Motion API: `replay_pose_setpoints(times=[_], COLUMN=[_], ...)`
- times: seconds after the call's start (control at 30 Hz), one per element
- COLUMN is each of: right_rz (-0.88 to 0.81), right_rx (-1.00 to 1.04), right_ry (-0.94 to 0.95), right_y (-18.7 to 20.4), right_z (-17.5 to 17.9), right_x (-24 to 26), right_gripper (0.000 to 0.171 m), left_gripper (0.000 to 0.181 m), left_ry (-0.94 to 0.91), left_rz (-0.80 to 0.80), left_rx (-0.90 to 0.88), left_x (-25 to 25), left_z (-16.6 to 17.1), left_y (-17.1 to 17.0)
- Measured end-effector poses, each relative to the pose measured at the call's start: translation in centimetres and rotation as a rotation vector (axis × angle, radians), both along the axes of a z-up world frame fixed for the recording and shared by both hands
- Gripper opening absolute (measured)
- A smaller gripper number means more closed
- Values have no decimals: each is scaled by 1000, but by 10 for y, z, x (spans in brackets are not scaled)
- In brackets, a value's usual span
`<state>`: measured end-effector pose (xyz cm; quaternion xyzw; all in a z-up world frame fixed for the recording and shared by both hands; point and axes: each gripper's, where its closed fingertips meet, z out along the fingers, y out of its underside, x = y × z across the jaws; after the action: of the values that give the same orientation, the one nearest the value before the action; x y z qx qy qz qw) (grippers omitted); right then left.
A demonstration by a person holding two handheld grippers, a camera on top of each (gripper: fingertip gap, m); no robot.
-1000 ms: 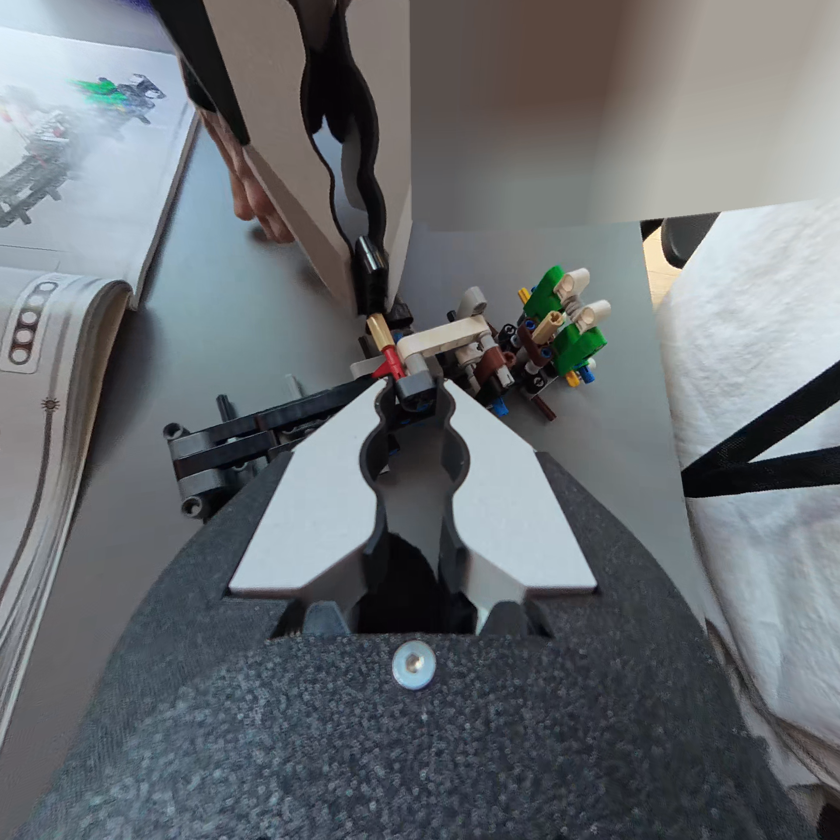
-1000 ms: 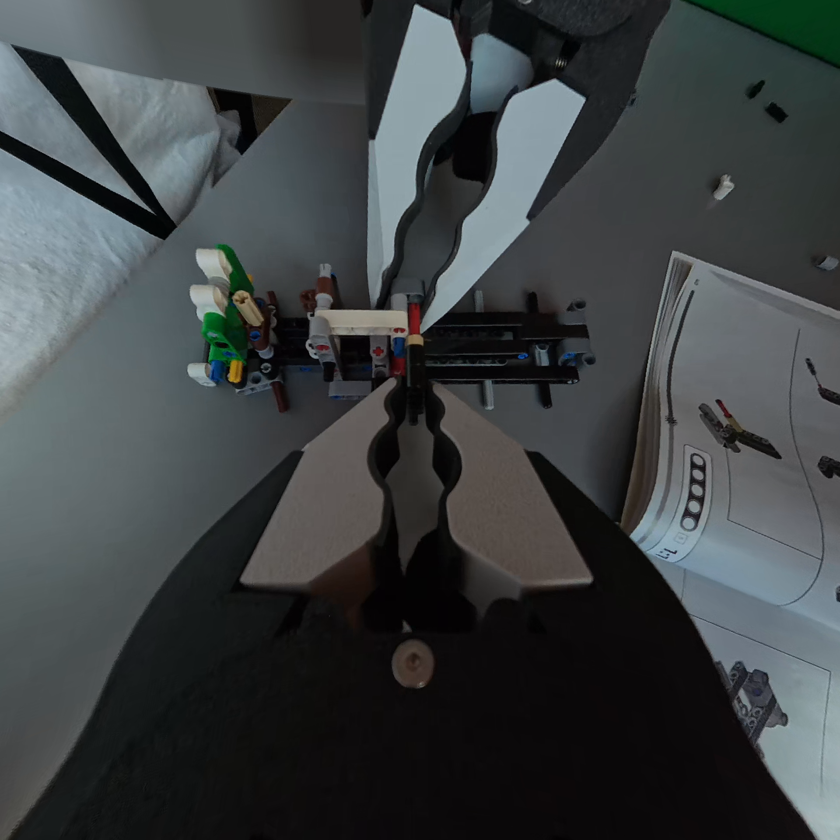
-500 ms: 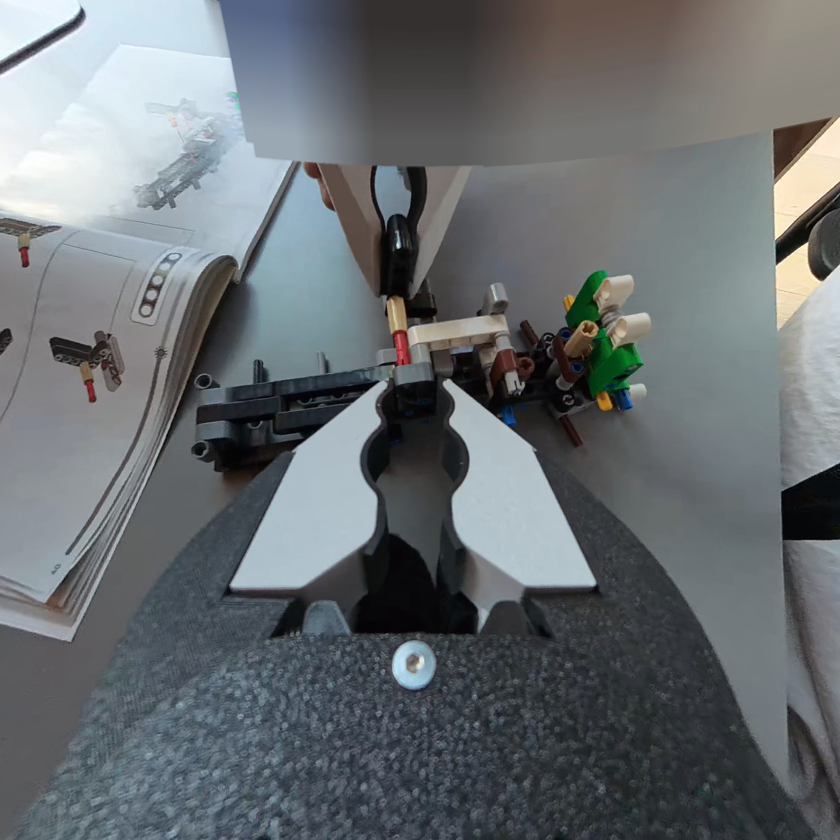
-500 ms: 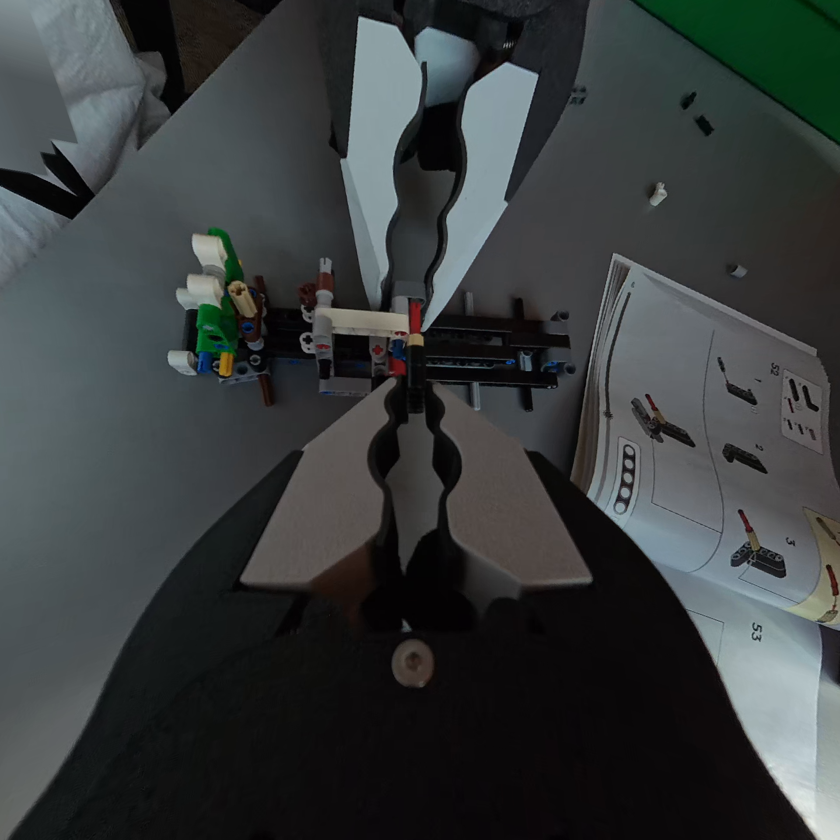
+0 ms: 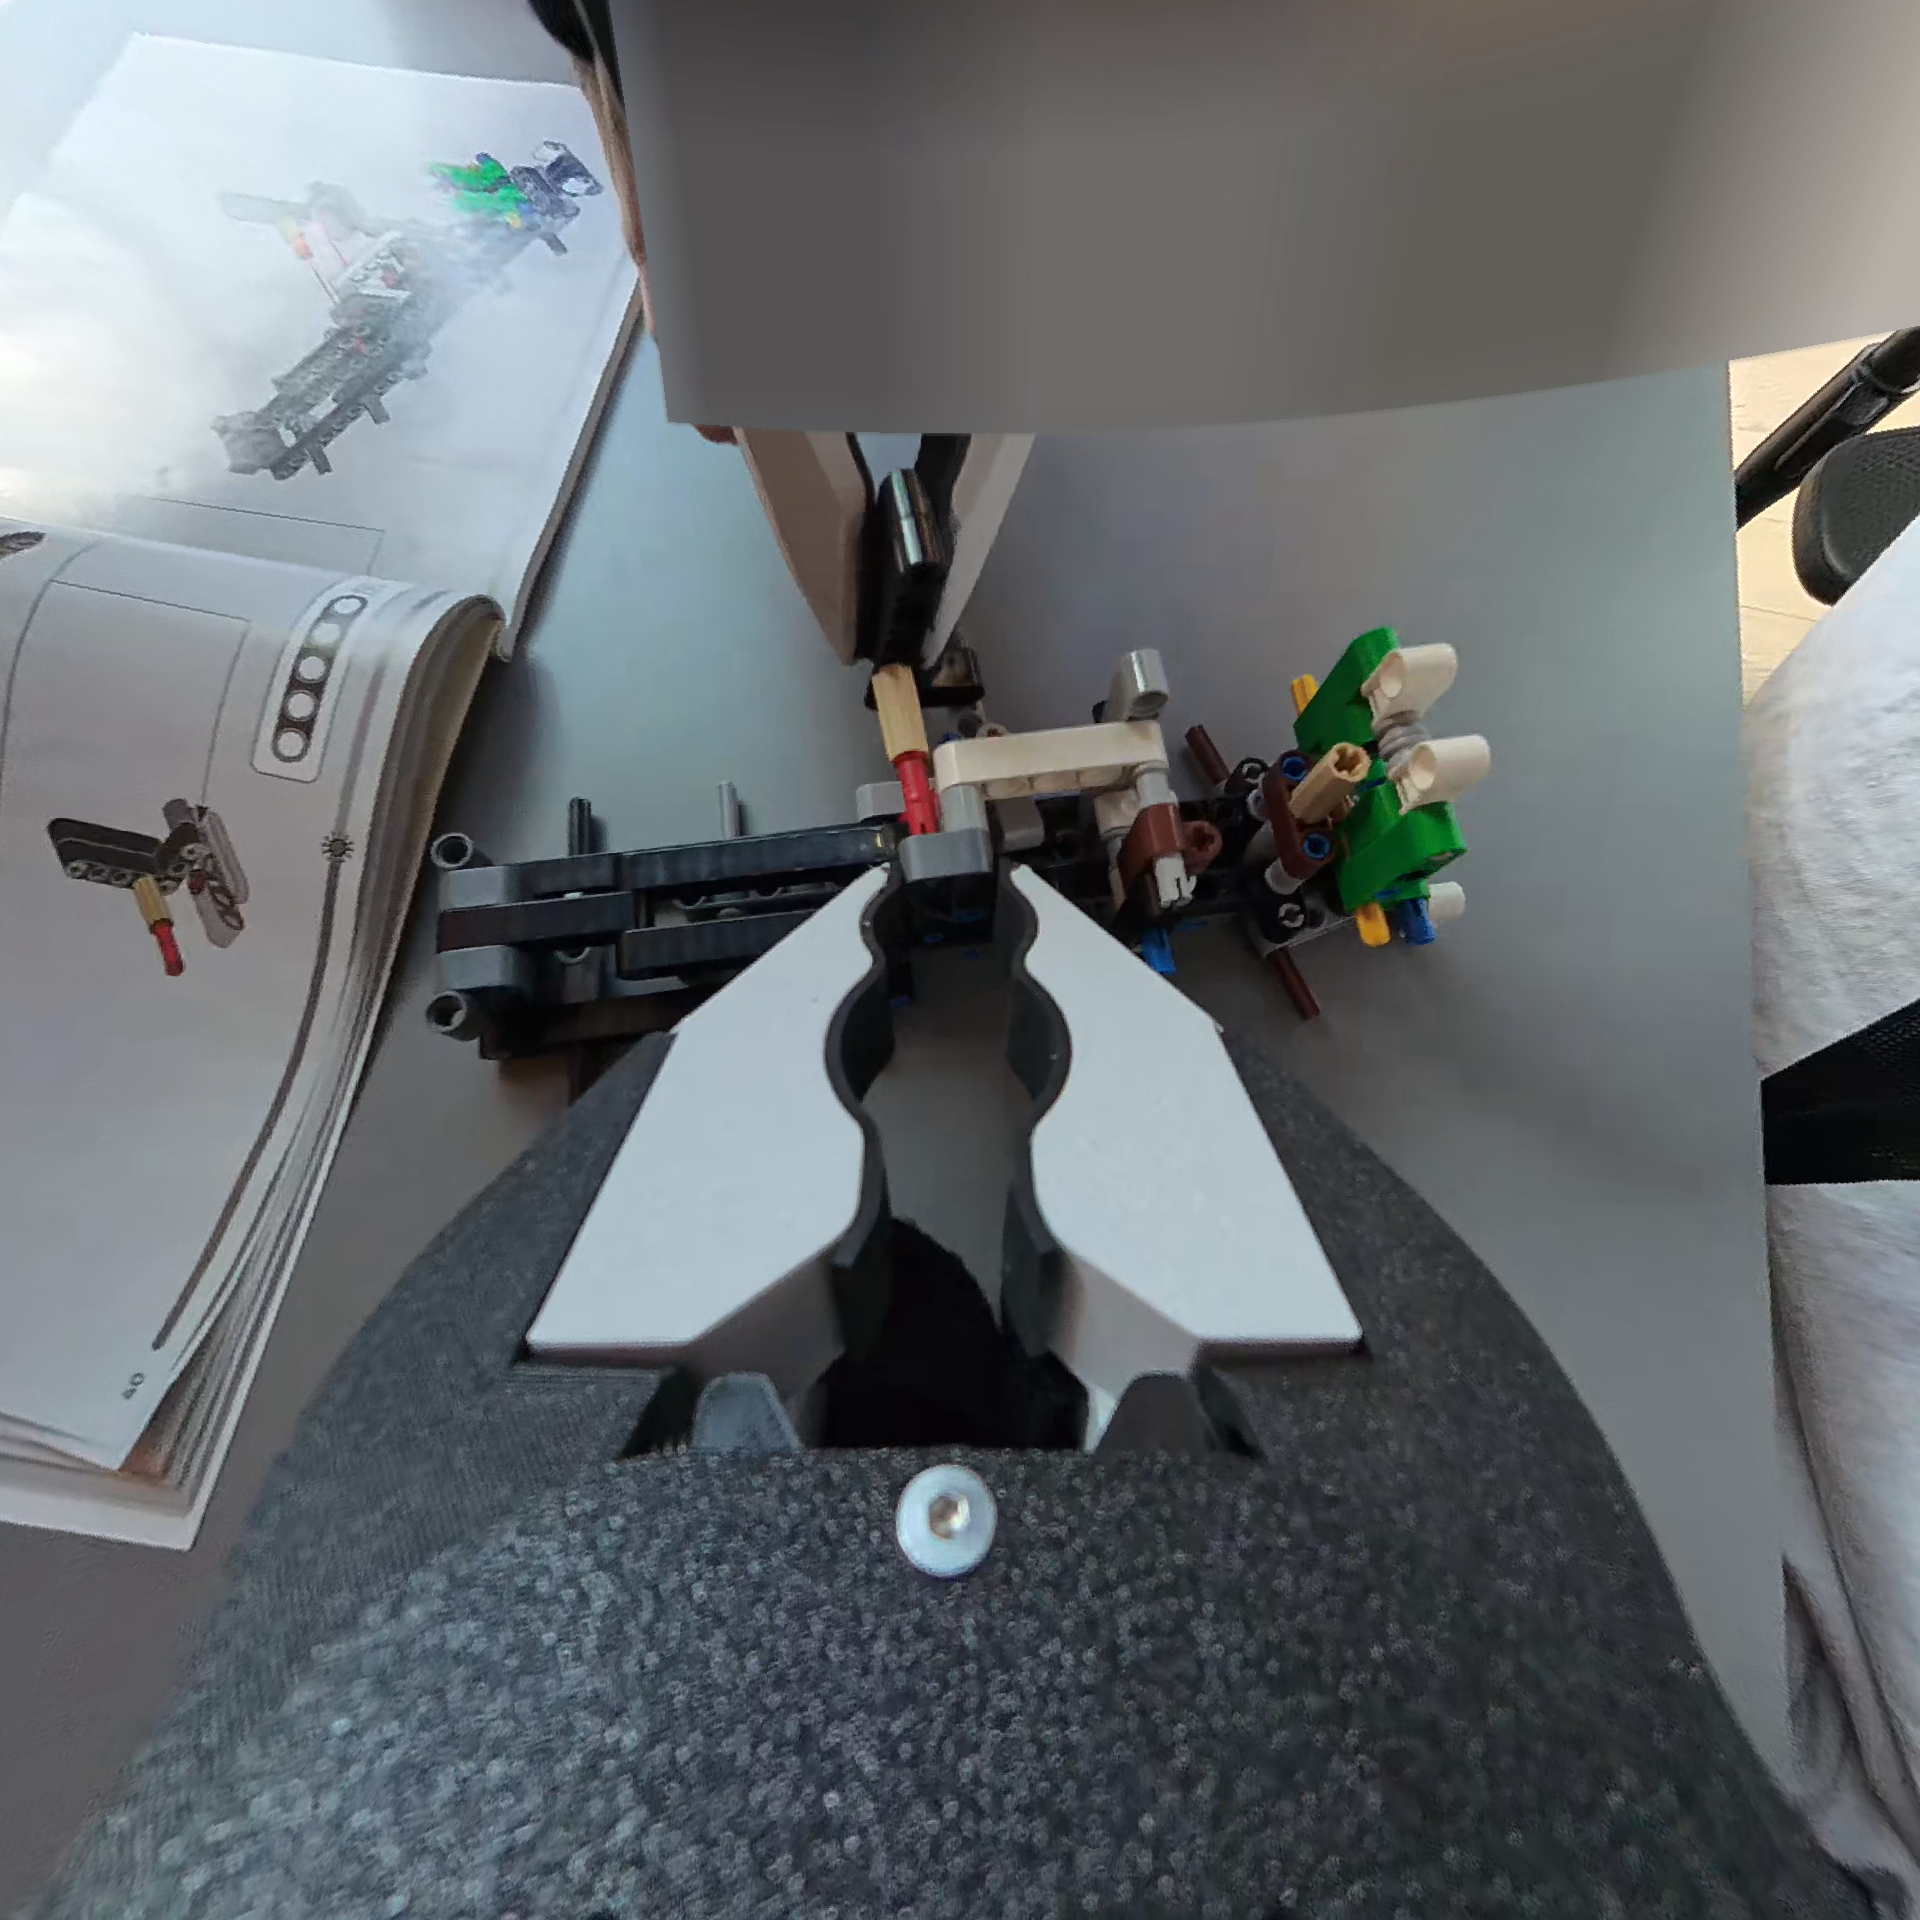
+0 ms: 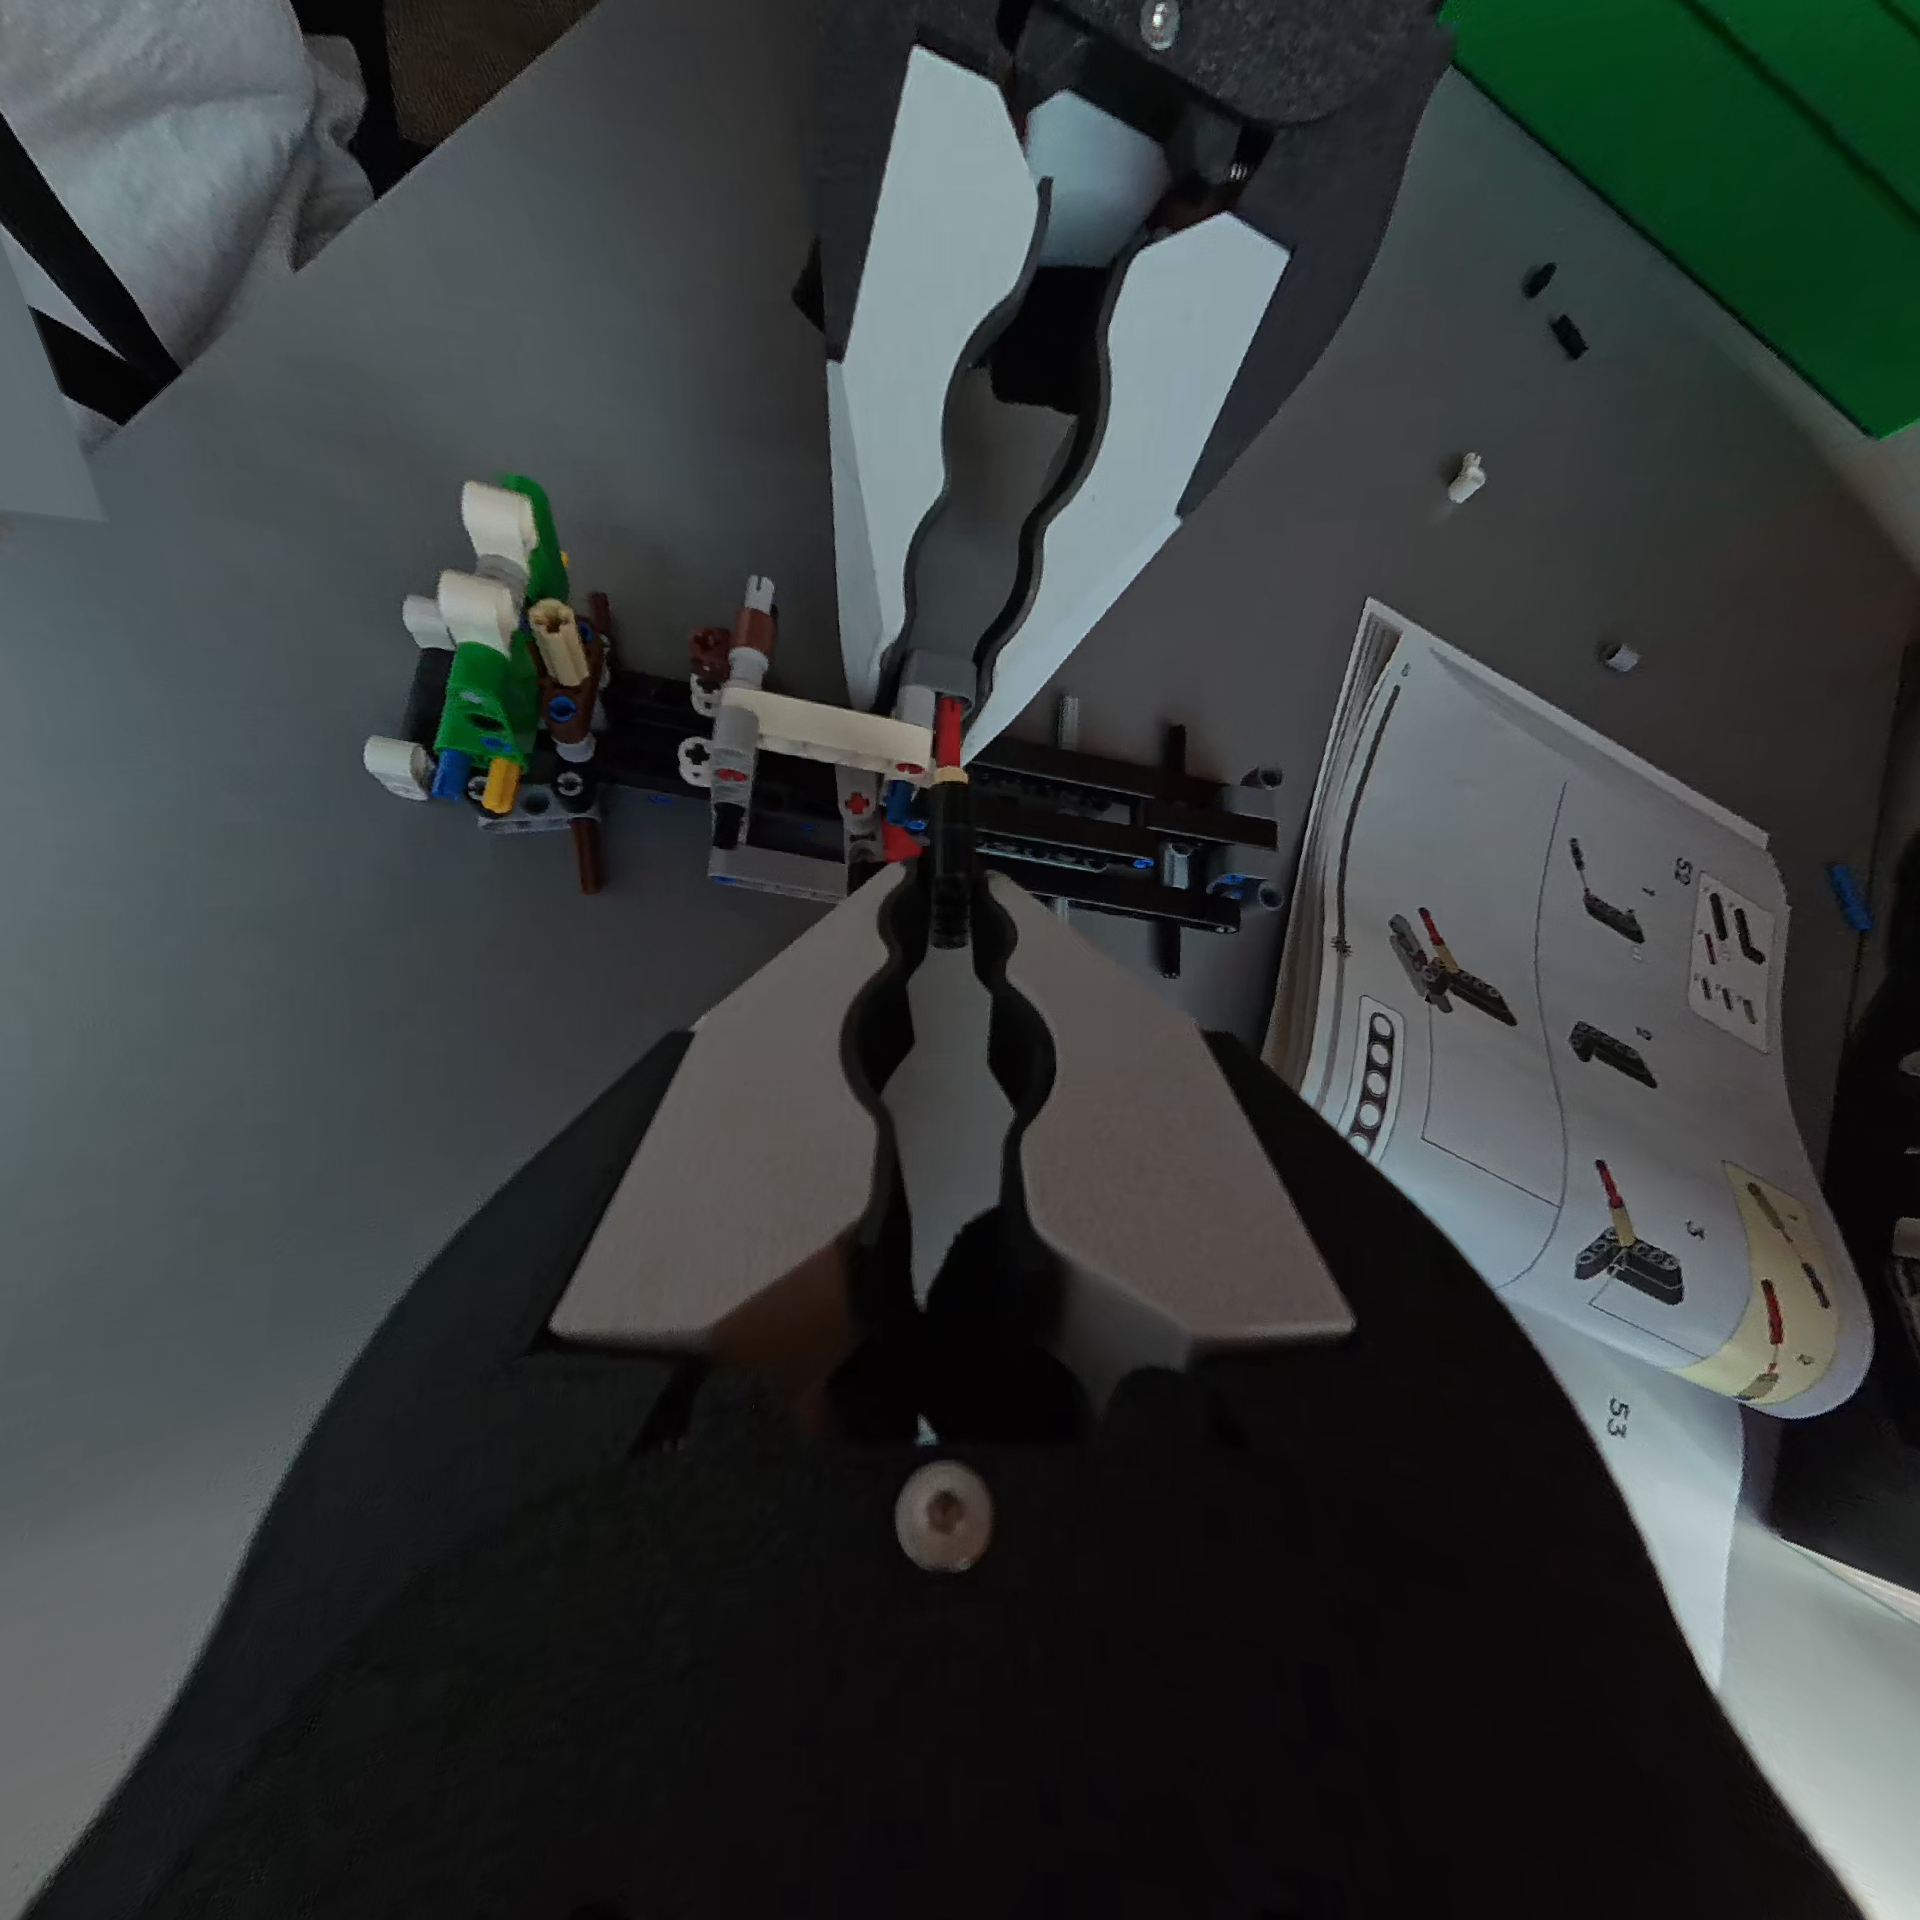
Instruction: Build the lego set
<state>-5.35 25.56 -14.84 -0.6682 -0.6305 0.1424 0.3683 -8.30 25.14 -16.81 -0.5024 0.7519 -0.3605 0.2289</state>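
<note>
The lego model [image 5: 727, 894] lies on the grey table: long black beams, a white beam [image 5: 1049, 753] across the middle and a green cluster [image 5: 1382, 790] at one end. My left gripper [image 5: 948, 894] is shut on a grey block [image 5: 940, 857] at the model's middle. My right gripper [image 6: 945, 894] faces it from the other side, shut on a black connector [image 6: 948, 862] with a tan and red axle [image 5: 916, 790]. The axle's red tip meets the model beside the white beam [image 6: 831, 727]. The right gripper also shows in the left wrist view [image 5: 904, 644].
An open instruction booklet [image 5: 208, 727] lies beside the model and shows in the right wrist view [image 6: 1558, 987]. A green box [image 6: 1714, 156] and small loose pieces [image 6: 1467, 478] lie beyond it. White cloth [image 5: 1839, 935] hangs past the table edge.
Both grippers keep their hold. Both views have tilted and now show more of the booklet. The axle piece stays at the same spot on the model.
</note>
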Motion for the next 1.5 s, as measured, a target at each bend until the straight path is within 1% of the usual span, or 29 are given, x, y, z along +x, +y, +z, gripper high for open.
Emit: replay_pose_setpoints(times=[0.3,0.5,0.7,0.87,0.93,1.3,1.4,1.5], right_rz=[-8,-17,-30,-39,-41,0,-14,-40], right_rx=[21,17,13,5,4,32,-1,-91], right_ry=[54,54,61,75,79,84,65,42], right_y=[2,3,6,8,8,5,4,3], right_z=[-1,-3,-3,-3,-4,-2,-2,-4], right_x=[1,0,0,1,0,-2,0,1], right_gripper=[6,6,6,6,6,6,6,6], left_gripper=[14,22,17,17,13,13,13,13], left_ry=[-10,-29,-73,-56,-63,-34,-20,-13], left_rz=[3,0,56,85,83,44,34,25], left_rx=[-23,-75,-112,-78,-69,-37,-24,-33], left_x=[1,-6,-5,-7,-7,-7,-6,-4], left_z=[1,5,16,8,8,7,7,7], left_y=[2,-1,6,12,11,6,6,5])
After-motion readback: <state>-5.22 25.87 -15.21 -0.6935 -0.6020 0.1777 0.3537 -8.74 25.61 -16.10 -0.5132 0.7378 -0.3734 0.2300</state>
